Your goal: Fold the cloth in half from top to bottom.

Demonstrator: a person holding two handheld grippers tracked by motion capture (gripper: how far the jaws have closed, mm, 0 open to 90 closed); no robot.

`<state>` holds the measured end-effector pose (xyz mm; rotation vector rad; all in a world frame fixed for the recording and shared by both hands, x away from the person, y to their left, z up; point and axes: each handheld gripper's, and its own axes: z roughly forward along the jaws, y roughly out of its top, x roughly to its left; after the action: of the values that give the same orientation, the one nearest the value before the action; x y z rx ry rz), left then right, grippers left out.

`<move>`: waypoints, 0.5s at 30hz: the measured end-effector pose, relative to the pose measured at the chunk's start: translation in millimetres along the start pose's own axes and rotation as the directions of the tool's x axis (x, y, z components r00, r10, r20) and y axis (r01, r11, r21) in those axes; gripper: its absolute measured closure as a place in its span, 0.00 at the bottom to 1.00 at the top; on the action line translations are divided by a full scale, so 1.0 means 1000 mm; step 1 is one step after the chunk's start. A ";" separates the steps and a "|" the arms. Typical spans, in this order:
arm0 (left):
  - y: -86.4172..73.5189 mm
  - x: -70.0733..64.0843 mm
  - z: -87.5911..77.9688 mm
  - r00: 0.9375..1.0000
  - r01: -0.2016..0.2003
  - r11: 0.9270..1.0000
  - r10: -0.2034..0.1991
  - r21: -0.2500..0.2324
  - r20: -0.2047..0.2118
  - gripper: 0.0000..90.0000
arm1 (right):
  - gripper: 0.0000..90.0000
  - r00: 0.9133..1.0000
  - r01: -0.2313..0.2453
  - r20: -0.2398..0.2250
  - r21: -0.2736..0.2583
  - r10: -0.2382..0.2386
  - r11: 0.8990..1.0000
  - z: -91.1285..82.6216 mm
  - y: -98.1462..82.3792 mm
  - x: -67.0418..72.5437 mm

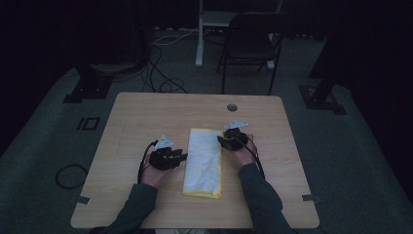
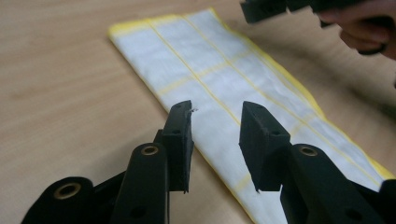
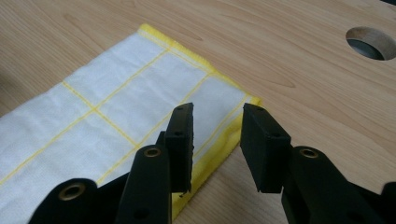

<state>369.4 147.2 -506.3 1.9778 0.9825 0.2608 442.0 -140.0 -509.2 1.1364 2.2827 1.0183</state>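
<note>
Nearest the person, 2 sleeved forearms come in over the front edge of the table (image 1: 122,126). The left gripper (image 1: 176,157) sits just beside the left long edge of the cloth (image 1: 204,163), about halfway along it. In the left gripper view its jaws stand spread with nothing pinched between them, and the cloth (image 2: 224,88) lies flat under and beyond their tips.

The cloth itself is a white one with thin yellow lines and a yellow border, folded into a long narrow strip that runs away from the person at the middle of the table.

A little farther off, the right gripper (image 1: 225,141) is at the strip's far right corner. In the right gripper view its jaws are also spread and empty, poised over the yellow-edged corner of the cloth (image 3: 116,116) without pressing on it.

Farther still is a round hole (image 1: 232,107) in the tabletop, and a folding chair (image 1: 251,41) stands beyond the table.

Judging by the neat strip, at least 1 fold looks done; if folding goes on, a crosswise fold to shorten it seems to be left, and neither gripper has yet taken hold for it.
</note>
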 end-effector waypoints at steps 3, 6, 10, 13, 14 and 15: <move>0.007 0.004 0.003 1.000 -0.010 1.000 0.010 -0.008 -0.013 0.71 | 0.71 1.000 -0.009 0.000 0.002 0.009 1.000 0.001 -0.001 -0.001; 0.013 0.006 0.005 1.000 -0.012 1.000 0.012 -0.013 -0.022 0.71 | 0.71 1.000 -0.014 0.000 0.001 0.014 1.000 0.001 -0.001 -0.002; 0.019 0.010 0.007 0.999 -0.016 1.000 0.015 -0.020 -0.032 0.71 | 0.70 1.000 -0.017 -0.004 0.002 0.017 1.000 0.001 -0.002 -0.002; 0.022 0.014 0.011 0.999 -0.013 1.000 0.012 -0.020 -0.043 0.70 | 0.69 1.000 -0.018 -0.006 -0.001 0.018 1.000 0.001 -0.002 -0.002; 0.022 0.015 0.012 0.999 -0.010 1.000 0.009 -0.019 -0.046 0.69 | 0.69 1.000 -0.021 -0.007 0.000 0.021 1.000 0.000 -0.002 -0.003; 0.023 0.017 0.014 0.999 -0.007 1.000 0.006 -0.016 -0.048 0.69 | 0.68 1.000 -0.022 -0.007 0.000 0.022 1.000 0.000 -0.002 -0.003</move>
<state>400.1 143.6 -499.4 1.9681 1.0018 0.3202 443.0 -142.9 -510.8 1.1616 2.2798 1.0322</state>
